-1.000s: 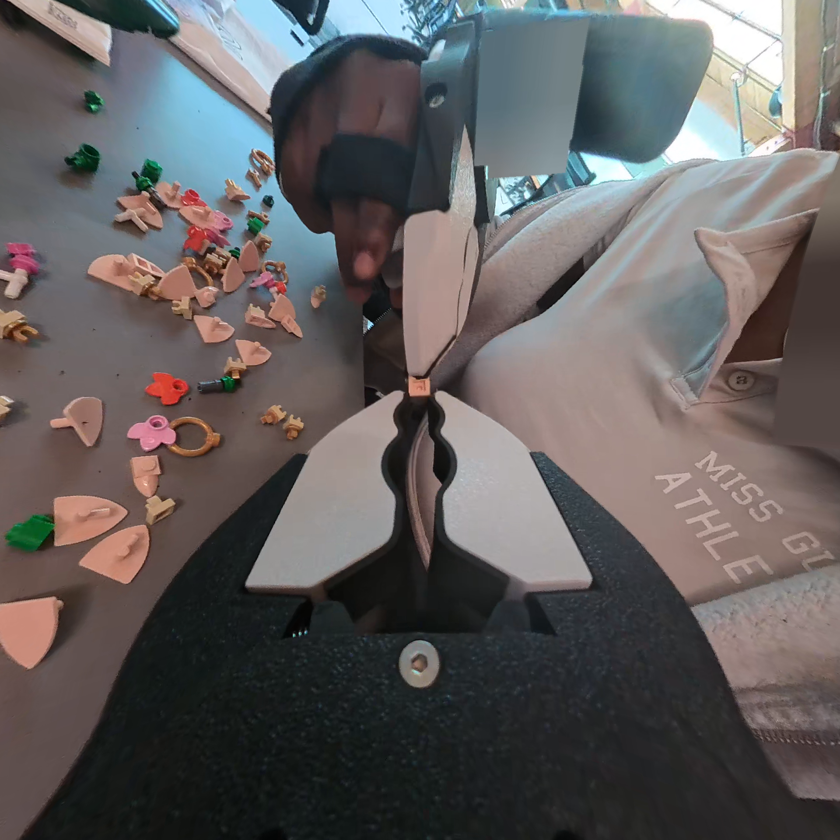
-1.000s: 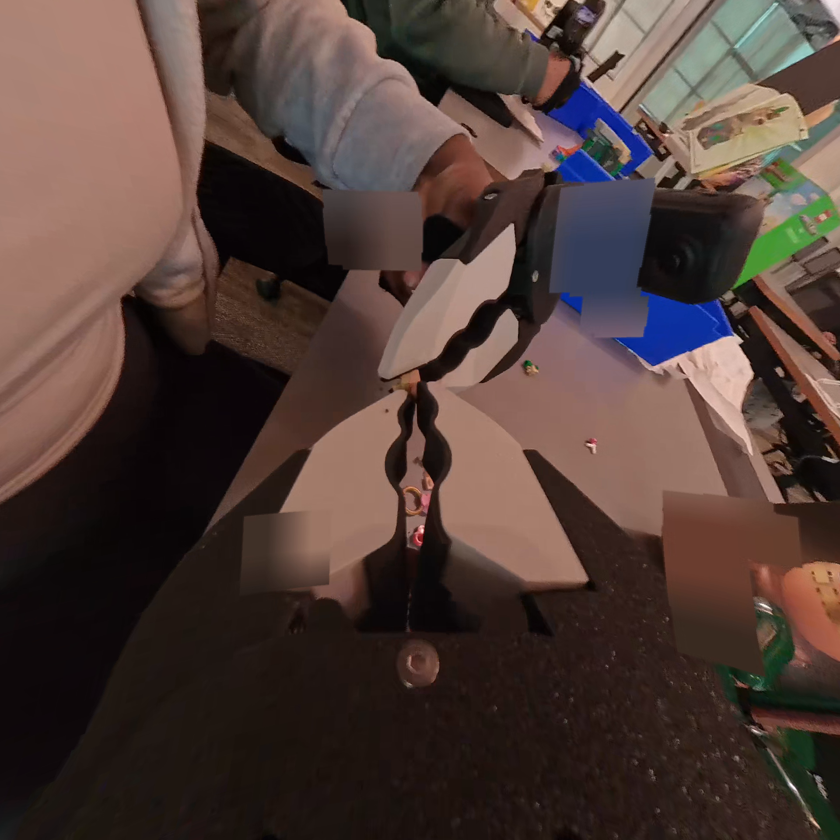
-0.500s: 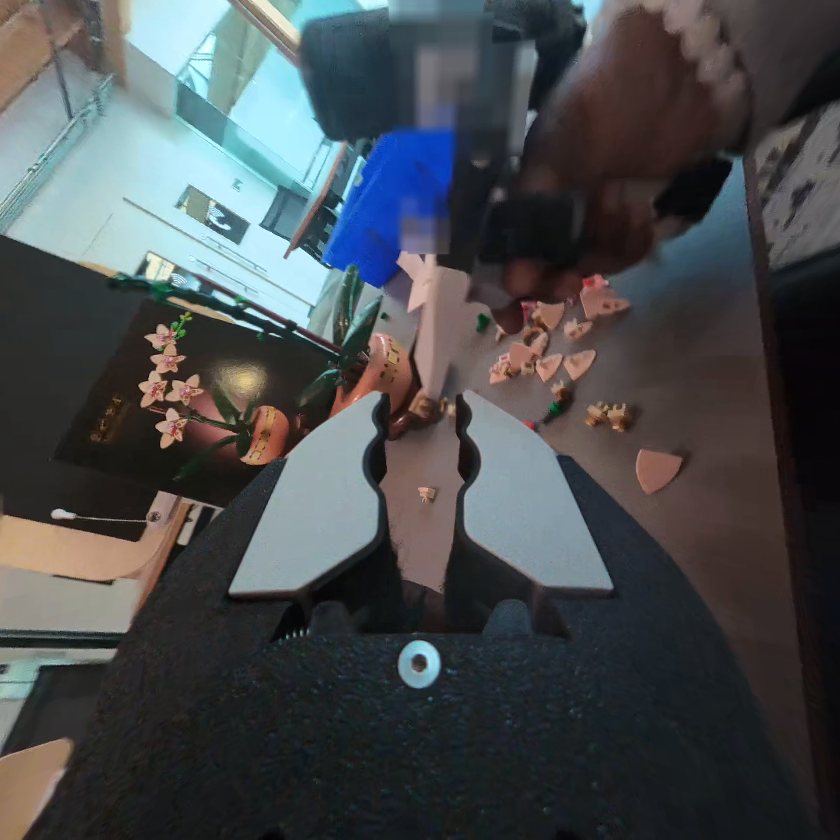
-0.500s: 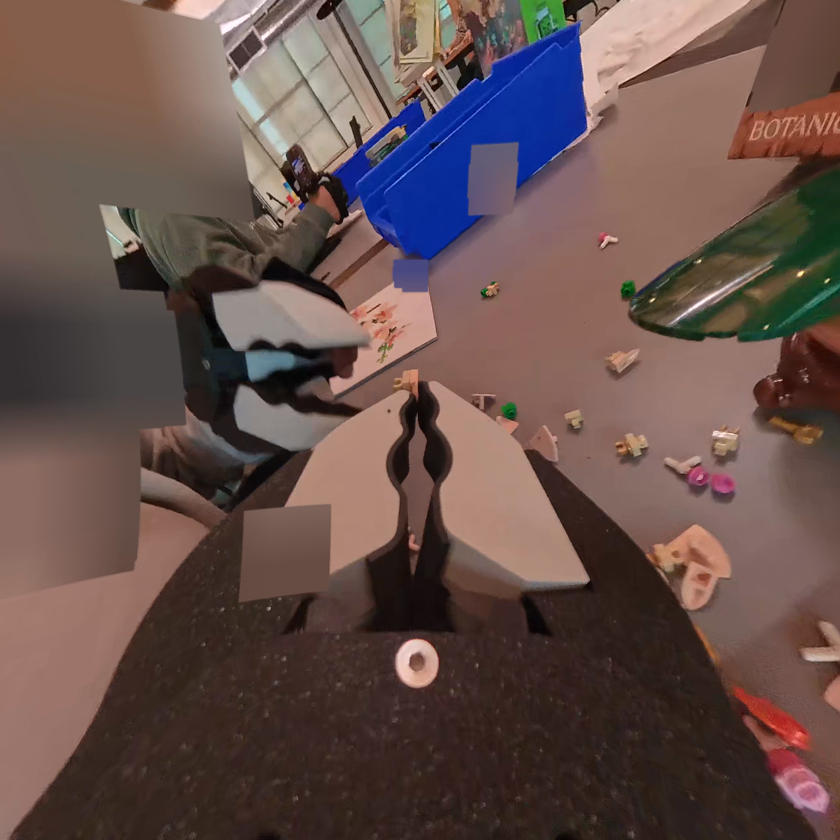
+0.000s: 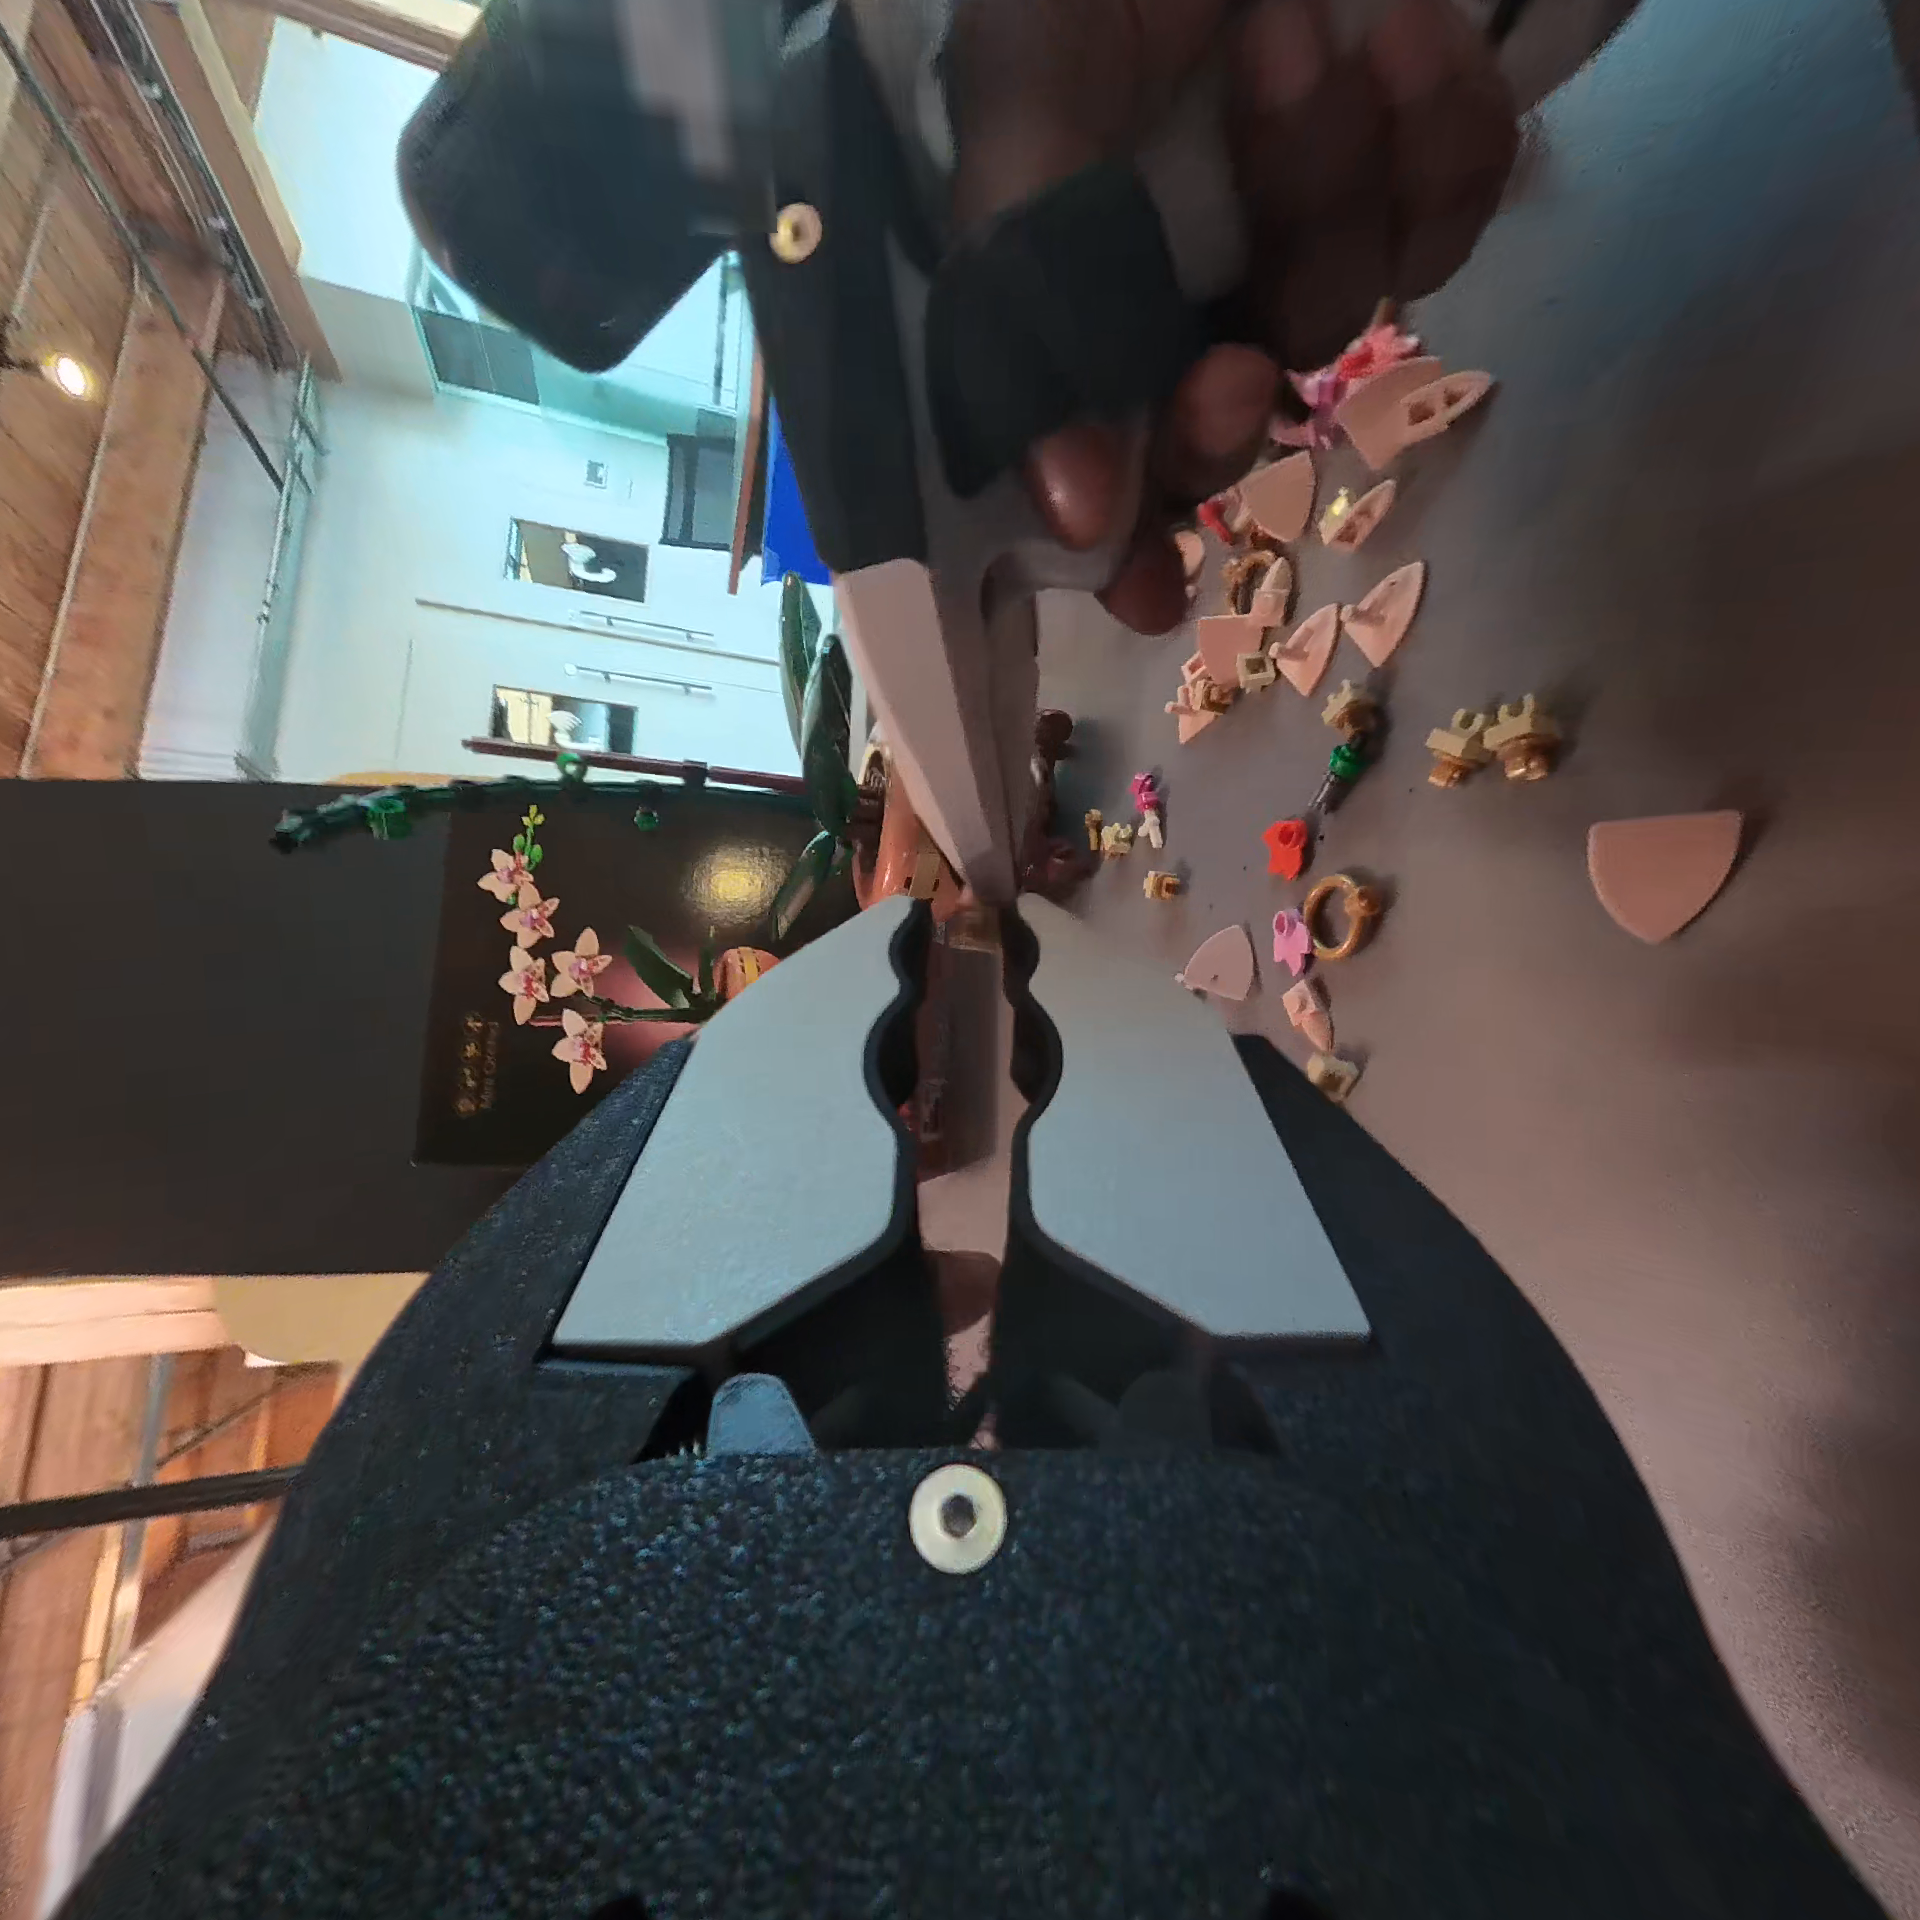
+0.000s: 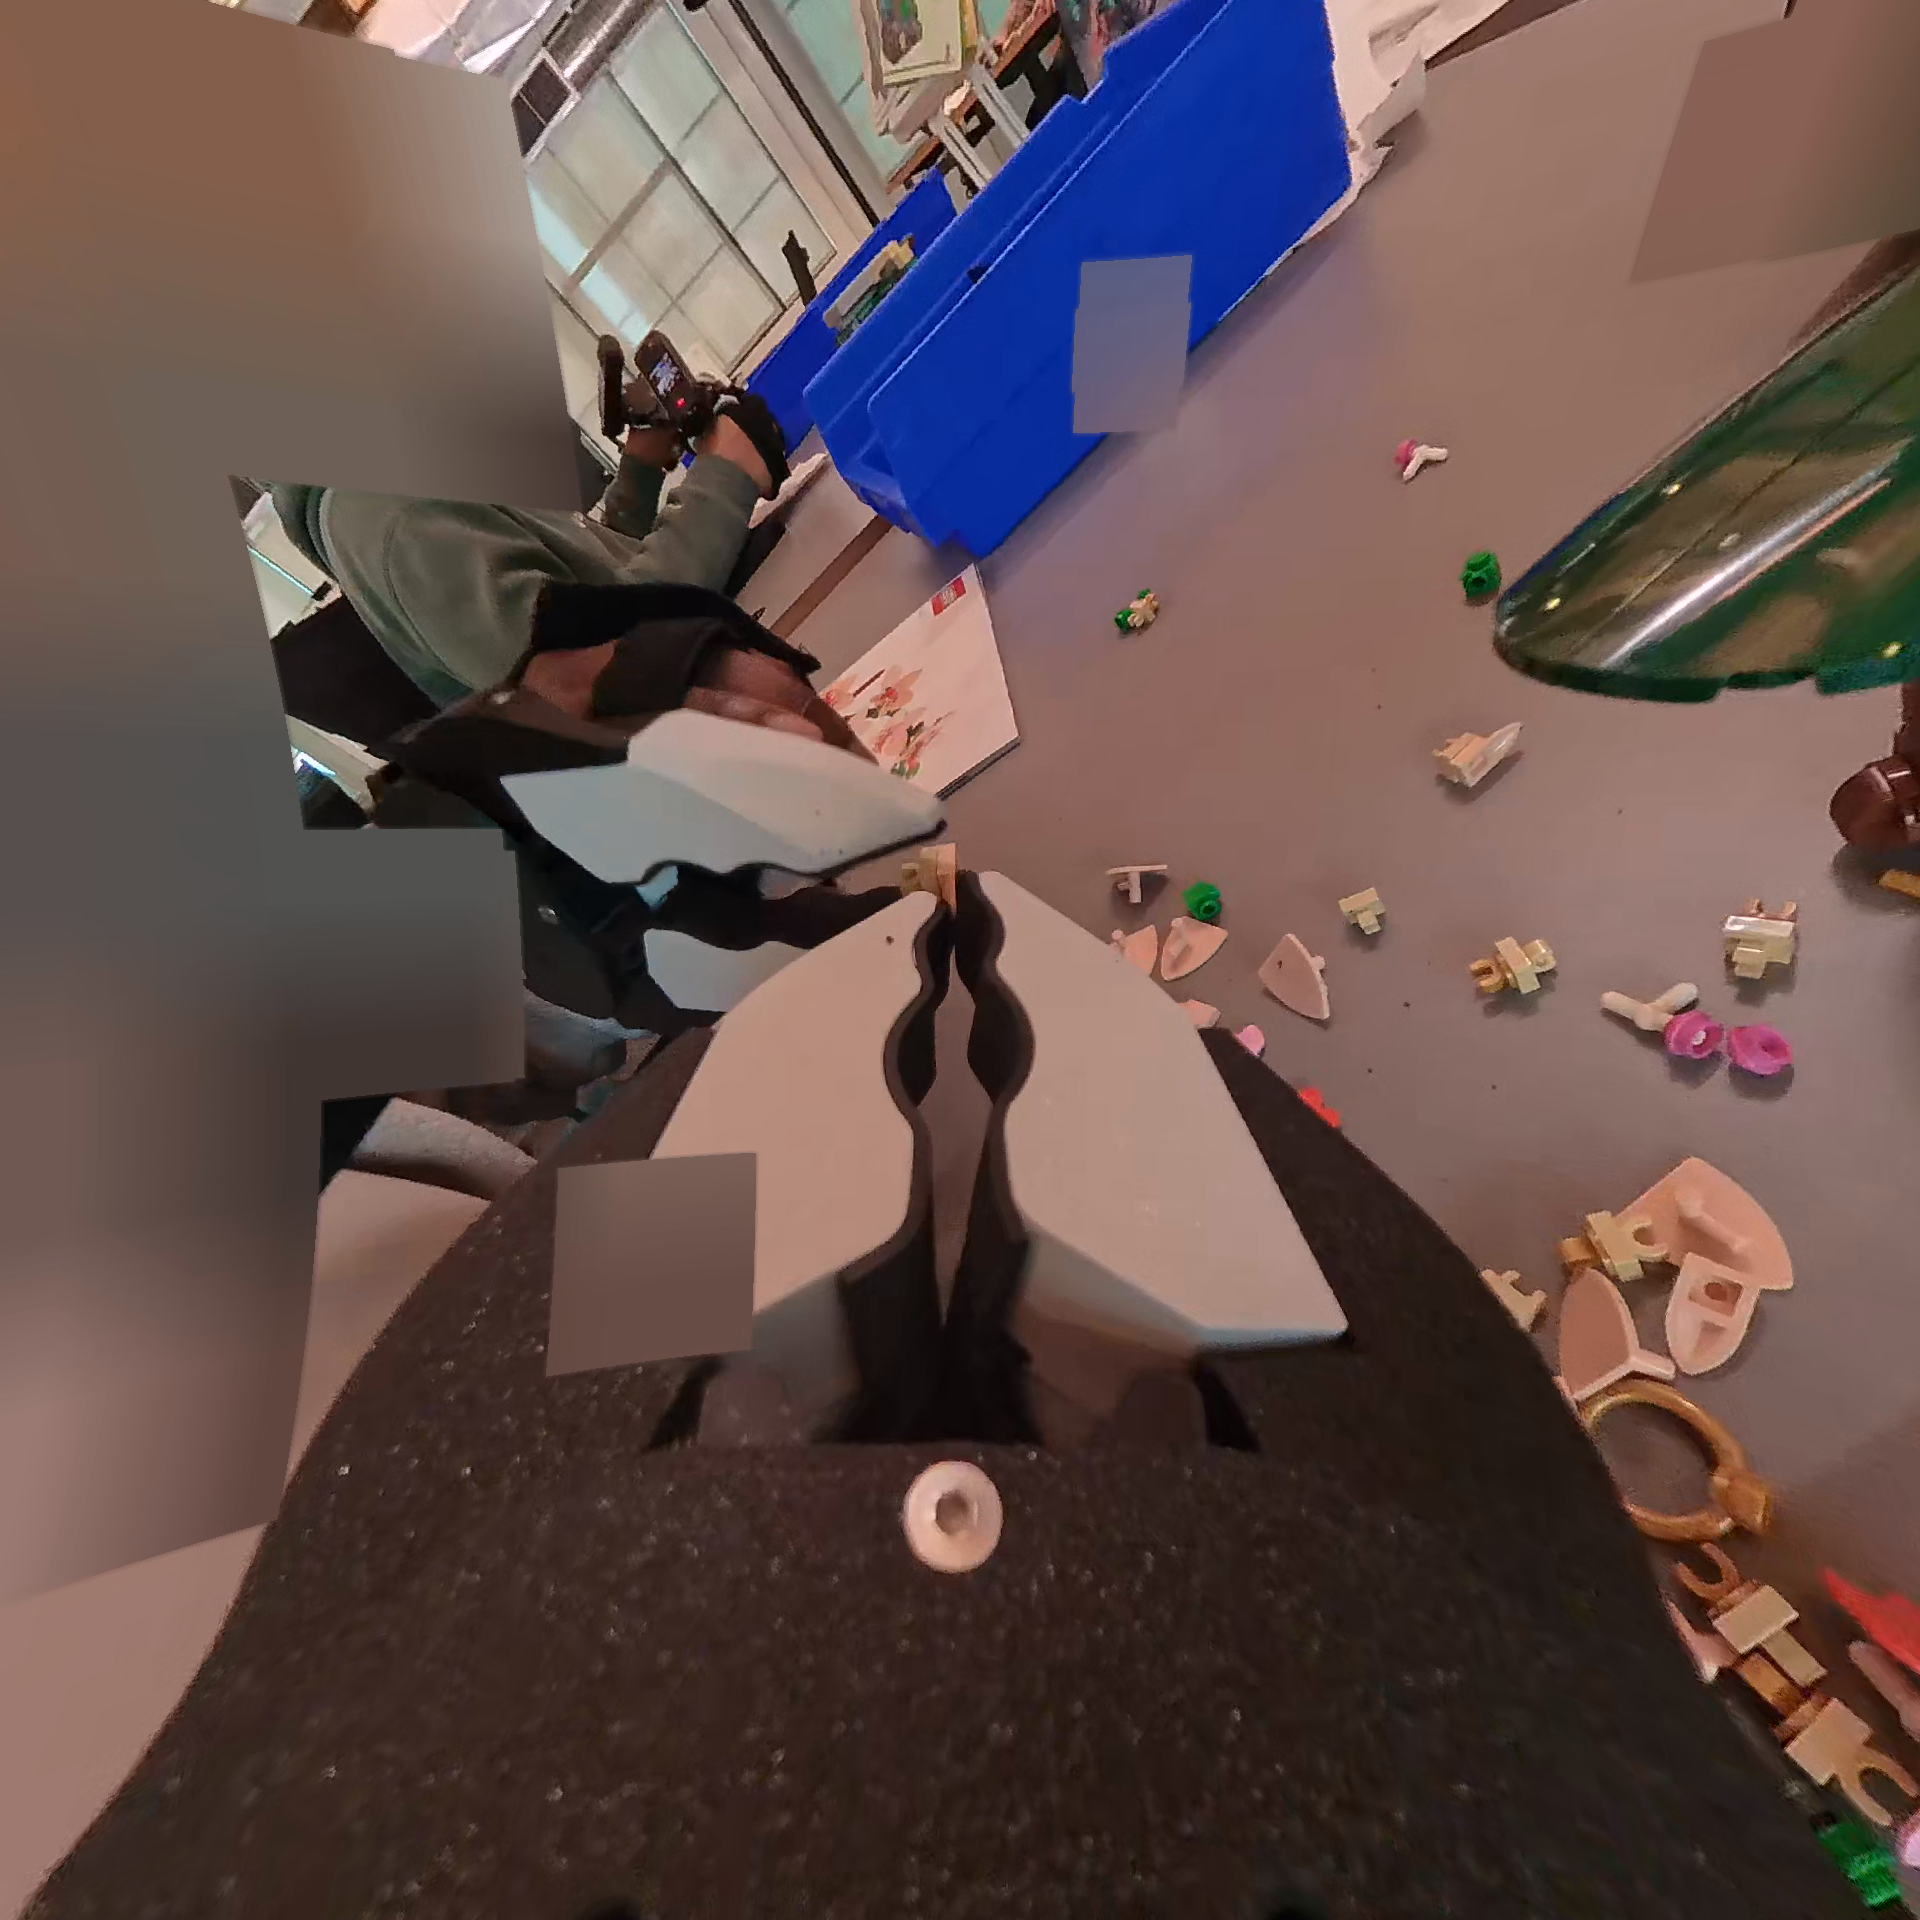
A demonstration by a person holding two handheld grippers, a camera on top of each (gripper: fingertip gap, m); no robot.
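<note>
My right gripper point(image 6: 954, 891) is shut on a small tan clip piece point(image 6: 930, 868) at its very tips, above the grey table point(image 6: 1299, 644). My left gripper point(image 5: 968, 906) is open with a narrow gap. In the left wrist view, the right gripper's fingers point(image 5: 935, 707) come down from above and their tip sits right at that gap. In the right wrist view the left gripper's fingers point(image 6: 727, 800) reach in from the left, one just above the tan piece. I cannot tell whether they touch it.
Loose pieces lie scattered on the table: pink petal shells point(image 5: 1662, 873), a gold ring point(image 5: 1340, 914), a red piece point(image 5: 1285, 847), magenta flowers point(image 6: 1725, 1039). An orchid model's green leaf point(image 6: 1714, 582), a black box point(image 5: 260, 987), blue bins point(image 6: 1091, 312) and a booklet point(image 6: 935, 707) stand farther off.
A second ago both grippers gripped the tan piece tip to tip. The left then opened and let go. Since half a second ago the right gripper's tip has come back to the left's narrowed gap.
</note>
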